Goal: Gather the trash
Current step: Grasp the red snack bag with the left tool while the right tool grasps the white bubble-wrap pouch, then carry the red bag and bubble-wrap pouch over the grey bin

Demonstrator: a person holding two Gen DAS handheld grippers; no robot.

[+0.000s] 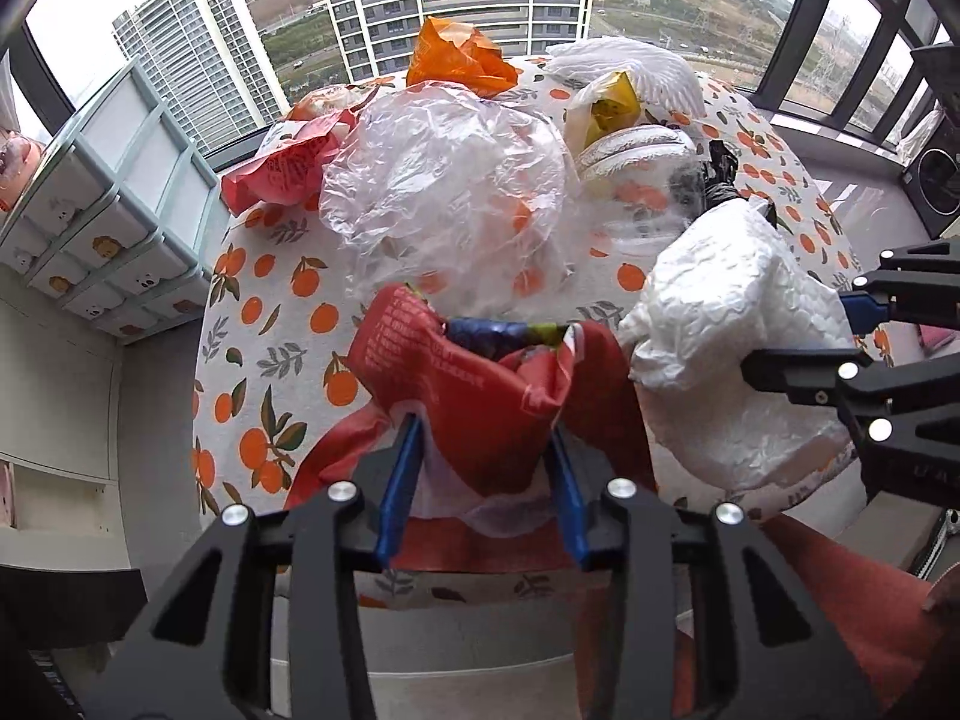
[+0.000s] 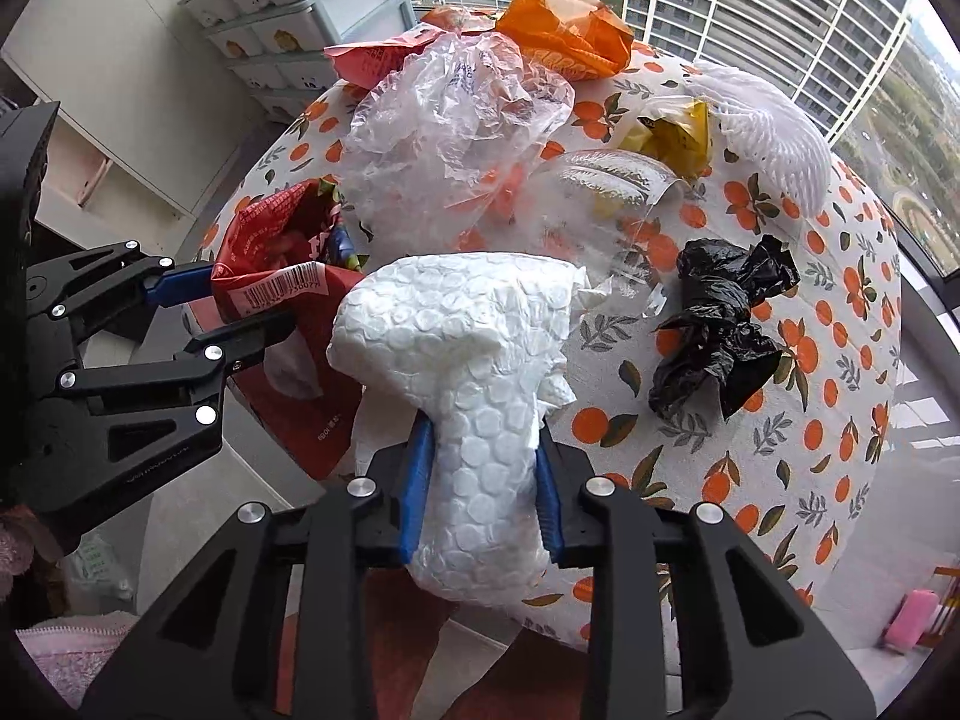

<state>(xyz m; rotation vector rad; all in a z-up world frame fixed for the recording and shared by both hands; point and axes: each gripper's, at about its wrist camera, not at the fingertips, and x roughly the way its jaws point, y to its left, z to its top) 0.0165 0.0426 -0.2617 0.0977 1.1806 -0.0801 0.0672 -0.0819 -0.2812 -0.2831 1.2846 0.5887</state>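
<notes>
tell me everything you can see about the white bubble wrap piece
The white bubble wrap is a crumpled, soft plastic sheet covered in round air pockets. It is pinched at its narrow lower part between the blue pads of the right tongs, and its wider top bulges out above them. It hangs over the near edge of the orange-print tablecloth, beside the red snack bag held in the left tongs.

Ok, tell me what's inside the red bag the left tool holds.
The red bag's open mouth shows dark blue and yellow packaging. Its deeper contents are hidden by the folds.
</notes>
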